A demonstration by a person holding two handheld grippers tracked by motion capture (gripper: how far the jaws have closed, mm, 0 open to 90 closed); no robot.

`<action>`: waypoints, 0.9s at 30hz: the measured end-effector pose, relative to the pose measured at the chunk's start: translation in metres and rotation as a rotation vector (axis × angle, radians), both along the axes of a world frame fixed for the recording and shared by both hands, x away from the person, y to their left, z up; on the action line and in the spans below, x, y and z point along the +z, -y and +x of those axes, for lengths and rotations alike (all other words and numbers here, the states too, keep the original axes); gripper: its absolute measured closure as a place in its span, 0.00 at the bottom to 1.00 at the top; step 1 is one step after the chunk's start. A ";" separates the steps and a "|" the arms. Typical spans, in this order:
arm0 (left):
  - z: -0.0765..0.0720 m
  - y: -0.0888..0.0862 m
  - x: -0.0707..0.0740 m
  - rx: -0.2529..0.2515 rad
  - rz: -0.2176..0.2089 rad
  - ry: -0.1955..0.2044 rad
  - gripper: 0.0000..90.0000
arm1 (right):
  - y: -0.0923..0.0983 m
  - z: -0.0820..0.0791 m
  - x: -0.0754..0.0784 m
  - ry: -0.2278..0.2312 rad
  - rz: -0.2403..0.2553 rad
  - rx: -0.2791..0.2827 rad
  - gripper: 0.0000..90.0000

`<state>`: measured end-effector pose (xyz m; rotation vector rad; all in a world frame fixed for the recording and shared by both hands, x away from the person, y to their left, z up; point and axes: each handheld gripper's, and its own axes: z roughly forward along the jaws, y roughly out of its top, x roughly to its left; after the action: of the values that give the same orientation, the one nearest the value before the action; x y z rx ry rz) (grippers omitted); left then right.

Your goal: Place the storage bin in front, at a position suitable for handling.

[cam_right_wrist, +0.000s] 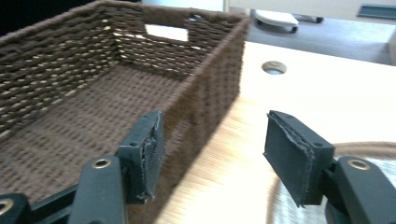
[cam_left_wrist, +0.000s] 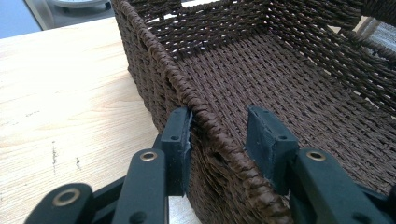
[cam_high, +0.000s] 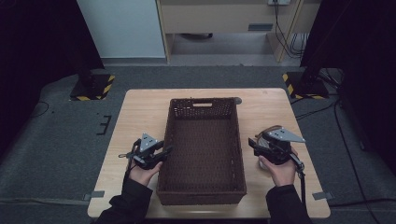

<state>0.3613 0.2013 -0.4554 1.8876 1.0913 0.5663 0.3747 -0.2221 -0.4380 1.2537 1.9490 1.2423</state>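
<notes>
A dark brown woven basket (cam_high: 205, 100) stands empty in the middle of the wooden table (cam_high: 140, 112). My left gripper (cam_high: 167, 150) is at its left wall. In the left gripper view the left gripper (cam_left_wrist: 217, 135) straddles the basket's rim (cam_left_wrist: 154, 51). Its outer pad (cam_left_wrist: 180, 135) lies against the wall, while the inner pad (cam_left_wrist: 266, 140) stands a little apart. My right gripper (cam_high: 252, 143) hovers just right of the basket. In its own view the right gripper (cam_right_wrist: 212, 144) is open over bare table, with the basket wall (cam_right_wrist: 219, 70) beside one jaw.
A pale round thing with a brown rim (cam_right_wrist: 299, 205) lies under the right gripper; it shows in the high view as a brown ring (cam_high: 265, 135). A cable hole (cam_right_wrist: 274, 67) sits in the table behind the basket. Two stands on striped bases (cam_high: 91, 86) flank the table's far side.
</notes>
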 end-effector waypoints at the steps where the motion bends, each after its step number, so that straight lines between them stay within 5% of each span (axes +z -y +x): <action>1: 0.000 0.000 0.000 0.000 0.000 -0.001 0.66 | 0.000 0.000 0.000 0.000 0.000 0.000 0.40; 17: 0.001 -0.001 0.000 -0.006 -0.008 -0.004 0.65 | 0.050 0.007 -0.034 -0.106 -0.079 -0.147 0.34; 27: 0.000 0.000 -0.001 -0.002 -0.005 0.000 0.65 | 0.056 0.013 -0.055 -0.174 -0.107 -0.168 0.35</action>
<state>0.3614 0.2013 -0.4560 1.8840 1.0899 0.5623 0.3877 -0.2779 -0.4926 1.4784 1.9546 0.9620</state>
